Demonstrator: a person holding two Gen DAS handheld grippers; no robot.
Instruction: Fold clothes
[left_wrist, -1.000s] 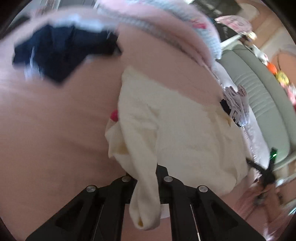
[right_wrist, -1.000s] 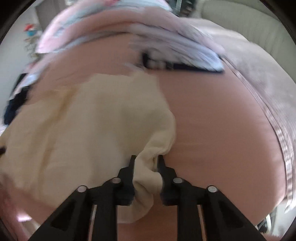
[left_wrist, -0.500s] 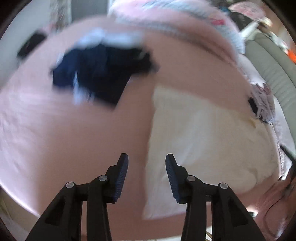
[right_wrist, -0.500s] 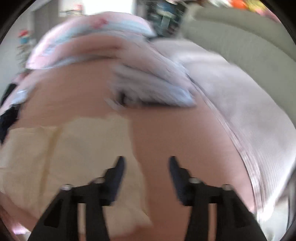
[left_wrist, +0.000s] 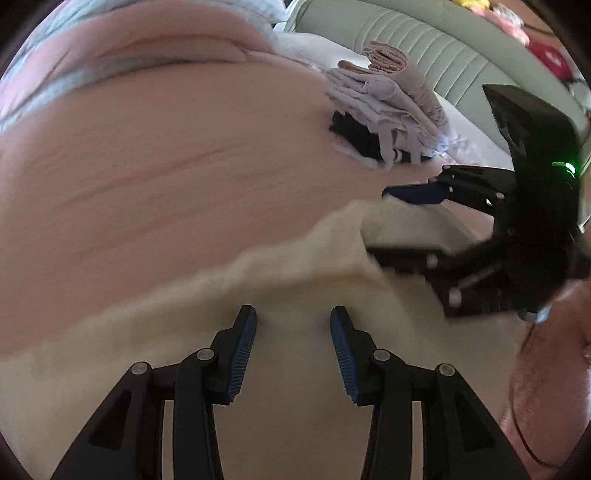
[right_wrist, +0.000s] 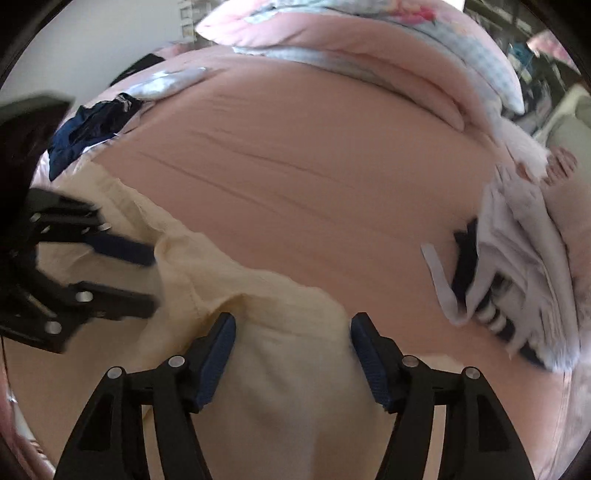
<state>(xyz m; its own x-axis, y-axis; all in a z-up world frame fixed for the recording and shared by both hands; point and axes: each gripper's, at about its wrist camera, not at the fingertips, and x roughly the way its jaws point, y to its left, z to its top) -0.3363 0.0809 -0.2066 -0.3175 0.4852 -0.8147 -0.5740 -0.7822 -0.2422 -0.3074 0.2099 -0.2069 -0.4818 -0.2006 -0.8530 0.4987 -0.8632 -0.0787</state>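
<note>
Right gripper (right_wrist: 291, 336) gapes over cream garment (right_wrist: 288, 387) beside clothes pile (right_wrist: 517, 266).

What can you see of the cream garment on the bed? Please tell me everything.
The cream garment is a pale yellow piece of soft, slightly textured cloth with a stitched seam. It lies spread on the pink bed sheet, its far edge wavy and rumpled. Both hand-held grippers, the left and the right, are open over its edge; neither has closed on it.

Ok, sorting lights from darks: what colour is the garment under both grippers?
Pale cream-yellow, plain; the garment shows best in the right wrist view.
</note>
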